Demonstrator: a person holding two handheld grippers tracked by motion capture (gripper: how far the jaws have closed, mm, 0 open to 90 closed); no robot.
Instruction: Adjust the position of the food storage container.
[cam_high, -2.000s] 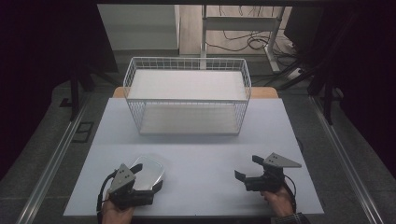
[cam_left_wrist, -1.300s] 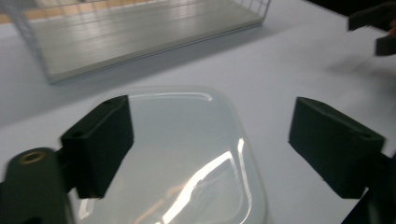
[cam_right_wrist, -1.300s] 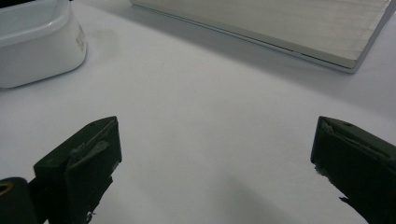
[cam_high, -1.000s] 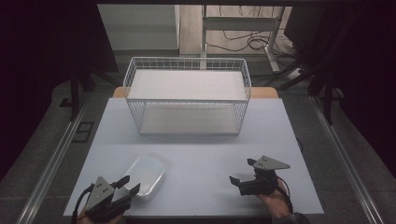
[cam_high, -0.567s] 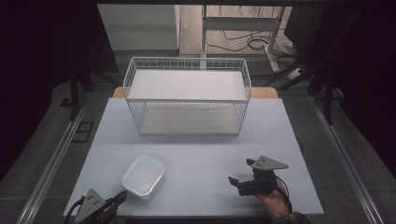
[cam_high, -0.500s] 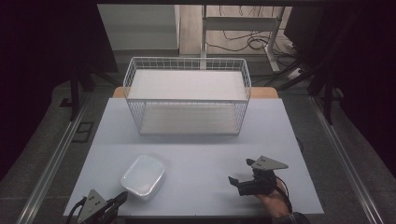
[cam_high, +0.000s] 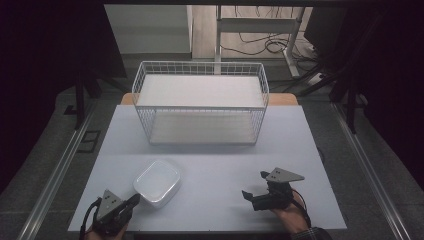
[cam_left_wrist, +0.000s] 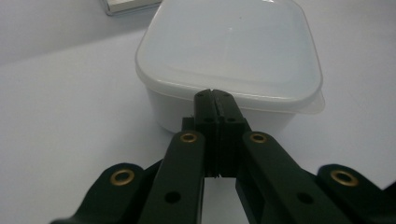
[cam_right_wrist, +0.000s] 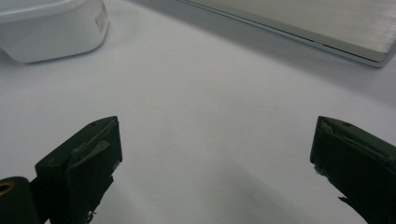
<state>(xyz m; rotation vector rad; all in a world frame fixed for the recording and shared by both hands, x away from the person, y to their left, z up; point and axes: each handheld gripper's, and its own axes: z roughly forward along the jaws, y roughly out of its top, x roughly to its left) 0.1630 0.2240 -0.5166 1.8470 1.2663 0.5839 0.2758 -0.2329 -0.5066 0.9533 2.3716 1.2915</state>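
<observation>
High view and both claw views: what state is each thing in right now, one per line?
Lidded plastic container: lid on, upright on the table, held by neither claw.
Wire basket: upright, empty, at the far side of the table.
Left claw: jaws shut on nothing, tips right at the container's near wall.
Right claw: jaws wide open, nothing between them.

We see a white table top (cam_high: 300, 135) on grey floor (cam_high: 45, 150), metal rails (cam_high: 57, 172) along both sides, dark surroundings left and right, a desk frame (cam_high: 260, 25) and loose cables (cam_high: 272, 45) on lit wooden flooring behind
</observation>
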